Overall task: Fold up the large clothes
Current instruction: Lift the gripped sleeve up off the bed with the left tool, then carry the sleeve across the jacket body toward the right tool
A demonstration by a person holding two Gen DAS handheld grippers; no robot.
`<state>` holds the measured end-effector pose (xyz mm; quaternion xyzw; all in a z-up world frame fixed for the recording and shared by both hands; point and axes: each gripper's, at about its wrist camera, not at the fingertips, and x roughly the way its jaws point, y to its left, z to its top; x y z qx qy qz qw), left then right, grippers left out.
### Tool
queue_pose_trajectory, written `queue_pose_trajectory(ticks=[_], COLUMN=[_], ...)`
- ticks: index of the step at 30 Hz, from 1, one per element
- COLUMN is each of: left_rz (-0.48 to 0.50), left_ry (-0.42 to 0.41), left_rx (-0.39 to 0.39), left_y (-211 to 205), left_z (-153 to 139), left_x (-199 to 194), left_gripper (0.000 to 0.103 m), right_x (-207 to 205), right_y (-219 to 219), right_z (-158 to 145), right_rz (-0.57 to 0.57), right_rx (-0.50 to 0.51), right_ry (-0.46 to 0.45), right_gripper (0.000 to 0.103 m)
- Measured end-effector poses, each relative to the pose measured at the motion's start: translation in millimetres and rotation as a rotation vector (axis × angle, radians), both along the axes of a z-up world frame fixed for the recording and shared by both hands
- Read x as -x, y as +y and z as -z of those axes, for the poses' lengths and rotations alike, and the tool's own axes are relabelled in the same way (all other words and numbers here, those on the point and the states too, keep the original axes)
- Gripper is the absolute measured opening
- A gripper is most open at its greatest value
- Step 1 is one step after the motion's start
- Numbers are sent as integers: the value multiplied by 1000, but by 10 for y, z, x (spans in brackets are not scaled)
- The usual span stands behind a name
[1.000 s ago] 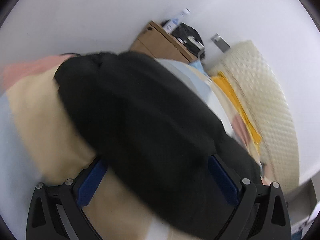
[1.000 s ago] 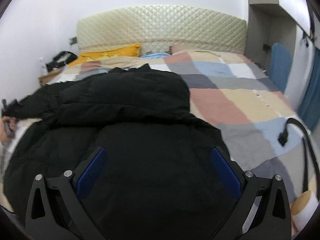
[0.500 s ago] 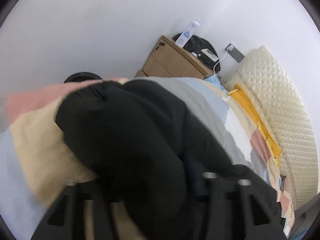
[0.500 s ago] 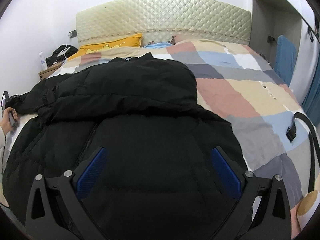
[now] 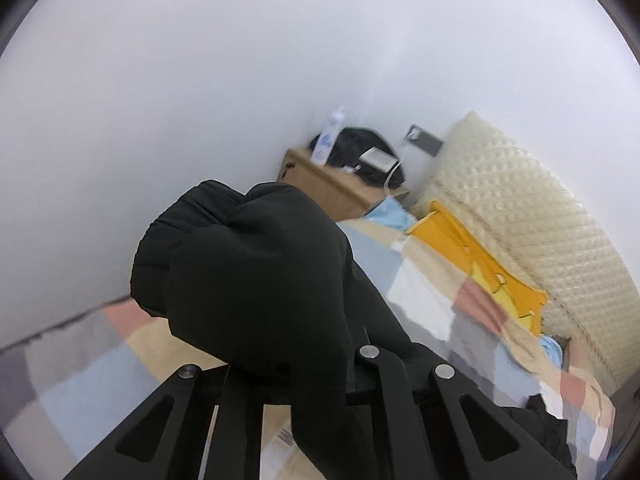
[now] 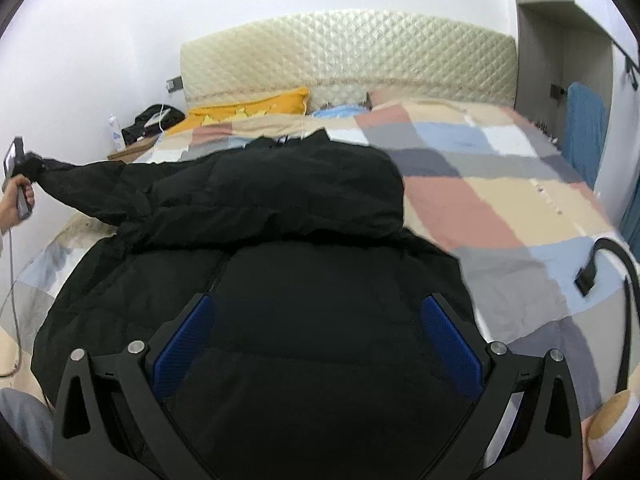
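Note:
A large black padded jacket (image 6: 280, 240) lies spread on the checked bedspread (image 6: 500, 208). My left gripper (image 5: 288, 364) is shut on the jacket's sleeve cuff (image 5: 248, 264) and holds it lifted above the bed's left side; the right wrist view shows that gripper (image 6: 14, 168) at the far left with the sleeve (image 6: 92, 192) stretched out. My right gripper (image 6: 318, 344) is open, its blue pads (image 6: 184, 344) spread wide over the jacket's lower body, holding nothing.
A quilted cream headboard (image 6: 348, 56) and an orange pillow (image 6: 248, 110) are at the far end. A wooden nightstand (image 5: 340, 188) with a bottle and black bag stands left of the bed. A black strap (image 6: 612, 264) lies on the bedspread's right side.
My left gripper closed on the sleeve cuff and lifted it up and outward to the left, stretching the sleeve. My right gripper stayed open over the jacket, shifting slightly.

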<state>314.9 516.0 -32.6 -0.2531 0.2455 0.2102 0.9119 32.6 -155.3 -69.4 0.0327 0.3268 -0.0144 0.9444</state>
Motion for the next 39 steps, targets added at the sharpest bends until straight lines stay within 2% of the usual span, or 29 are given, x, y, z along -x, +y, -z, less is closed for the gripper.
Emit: queue_pose_trajectory(ticks=[2, 6, 11, 16, 24, 31, 33, 36, 39], left_rz=[22, 40, 96, 142, 228, 383, 432, 511, 579], left_ry=[-26, -59, -101, -119, -155, -197, -209, -209, -220], left_rx=[-44, -69, -166, -230, -325, -414, -422, -477, -459], left_y=[-187, -507, -1098, -1625, -2445, -3444, -3695, -4174, -4542], left_z=[-312, -726, -1321, -1753, -2277, -2584, -2604, -2547, -2459], left_x=[134, 340, 610, 855, 1119, 1182, 1184, 1132, 1043], left_gripper=[11, 10, 10, 10, 10, 10, 10, 10, 10], right_x=[74, 249, 415, 567, 788, 876, 877, 834, 799], right_y=[2, -2, -133, -297, -545, -663, -692, -729, -768], right_z=[-71, -175, -187, -223, -332, -397, -399, -406, -426], right_rz=[-18, -65, -95, -102, -86, -78, -69, -69, -69], right_rx=[-5, 14, -22, -62, -112, -114, -117, -129, -128], right_ry=[-24, -62, -83, -116, -179, -207, -205, -193, -194], right_gripper=[103, 103, 103, 103, 103, 103, 103, 103, 103])
